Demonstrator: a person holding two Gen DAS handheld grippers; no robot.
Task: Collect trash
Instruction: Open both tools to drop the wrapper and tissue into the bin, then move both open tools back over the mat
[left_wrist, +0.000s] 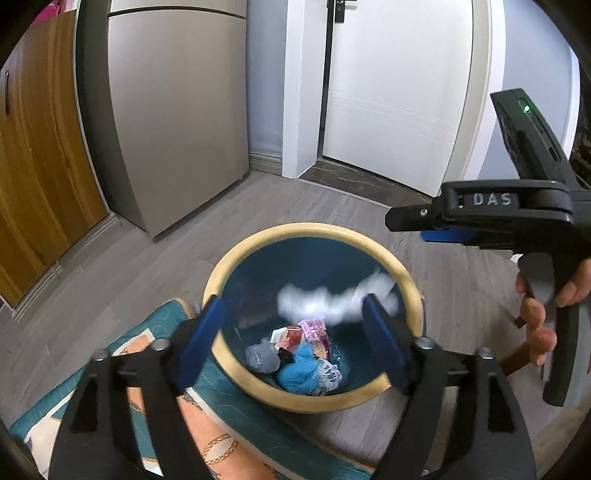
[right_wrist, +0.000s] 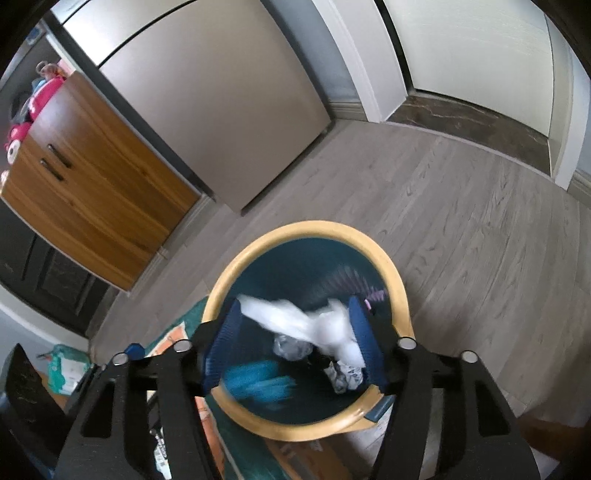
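A round bin with a yellow rim (left_wrist: 236, 258) (right_wrist: 391, 266) and a dark blue inside stands on the floor below both grippers. At its bottom lie a grey wad (left_wrist: 262, 356), a blue wad (left_wrist: 299, 373) and a pink wrapper (left_wrist: 314, 328). My left gripper (left_wrist: 290, 321) hangs open over the bin, a blurred white tissue (left_wrist: 332, 299) in the air between its blue pads. My right gripper (right_wrist: 295, 314) (left_wrist: 410, 225) is open too, with a blurred white tissue (right_wrist: 306, 321) loose between its pads above the trash. A hand (left_wrist: 543, 314) holds its trigger.
A teal and orange mat (left_wrist: 155, 332) lies beside the bin on the near left. A steel fridge (left_wrist: 177, 110), a wooden cabinet (left_wrist: 40, 166) and a white door (left_wrist: 395, 92) stand behind, across grey plank floor (right_wrist: 461, 221). Something brown and wooden (left_wrist: 517, 358) sits at the right.
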